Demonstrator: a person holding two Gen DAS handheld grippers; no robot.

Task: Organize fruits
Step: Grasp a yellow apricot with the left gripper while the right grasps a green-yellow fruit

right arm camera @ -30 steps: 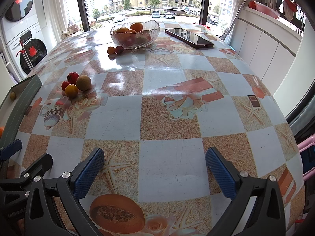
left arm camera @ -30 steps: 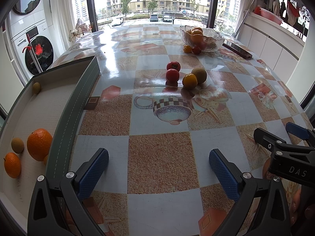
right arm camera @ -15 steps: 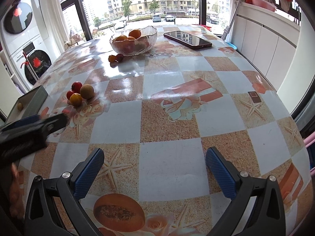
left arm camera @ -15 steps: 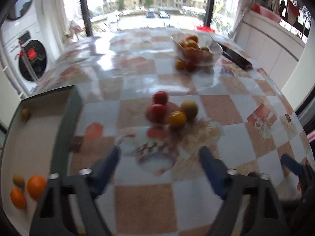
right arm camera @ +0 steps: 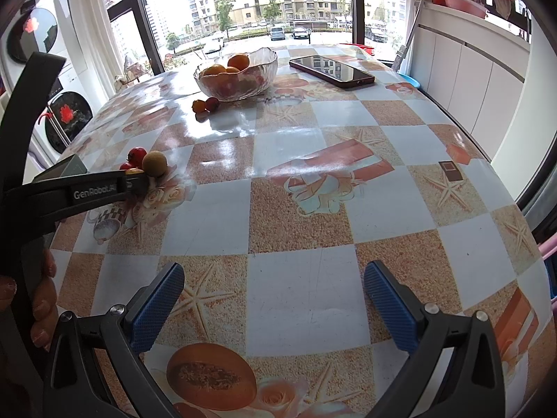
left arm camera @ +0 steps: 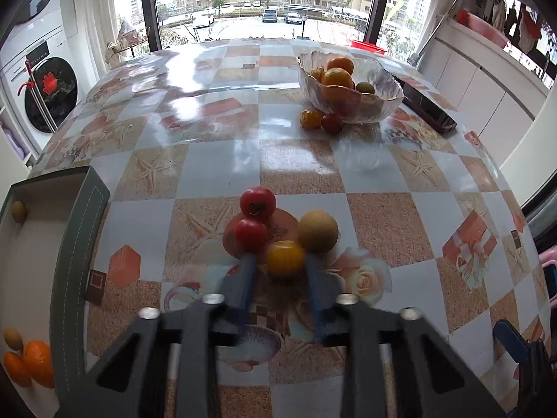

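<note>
At the left edge of the left wrist view sits a grey tray (left arm camera: 75, 250) holding oranges (left arm camera: 36, 362). In the lower middle, the left gripper (left arm camera: 278, 264) has just closed its fingers on a yellow fruit (left arm camera: 285, 257), beside two tomatoes (left arm camera: 257, 203). A glass bowl (left arm camera: 379, 104) stands upper right. The right gripper (right arm camera: 275, 304) gapes wide, empty, over the table (right arm camera: 306, 209).

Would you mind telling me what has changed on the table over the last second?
The left gripper has moved forward from bare table to the loose fruit cluster, and its jaws have just been closing around the yellow fruit, which now sits between the fingers. The right gripper stayed open over the table. The tomatoes, bowl, phone and tray stayed put.
</note>
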